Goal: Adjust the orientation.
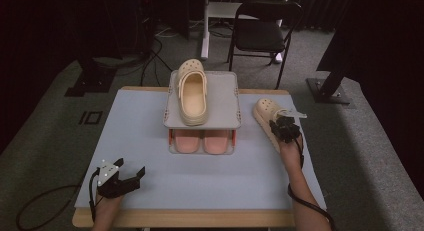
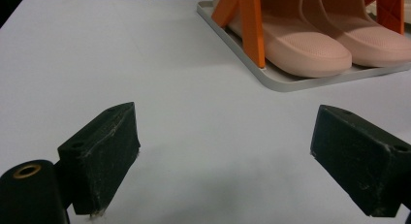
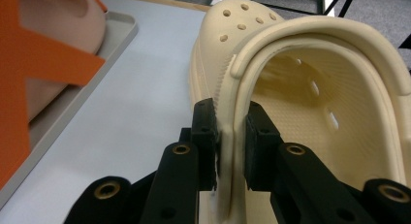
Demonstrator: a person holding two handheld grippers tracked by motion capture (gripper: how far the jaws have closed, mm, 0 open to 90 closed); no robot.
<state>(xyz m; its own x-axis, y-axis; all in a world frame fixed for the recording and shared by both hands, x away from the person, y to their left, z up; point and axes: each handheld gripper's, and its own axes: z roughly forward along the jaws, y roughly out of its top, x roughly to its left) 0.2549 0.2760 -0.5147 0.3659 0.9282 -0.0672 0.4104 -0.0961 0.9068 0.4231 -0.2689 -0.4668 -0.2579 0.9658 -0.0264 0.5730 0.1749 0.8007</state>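
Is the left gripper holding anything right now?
No, the left gripper has its jaws wide apart over bare table, with nothing between them.

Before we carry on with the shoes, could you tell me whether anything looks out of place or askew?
One cream clog lies off the rack, on the table at its right, pinched at its side wall by the right gripper. Its mate sits alone on the top shelf. The pink slippers lie paired below.

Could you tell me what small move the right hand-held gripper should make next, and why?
Probably lift the cream clog and carry it toward the shelf's top tray. The right hand-held gripper is shut on its rim, and its mate lies there with bare space beside it.
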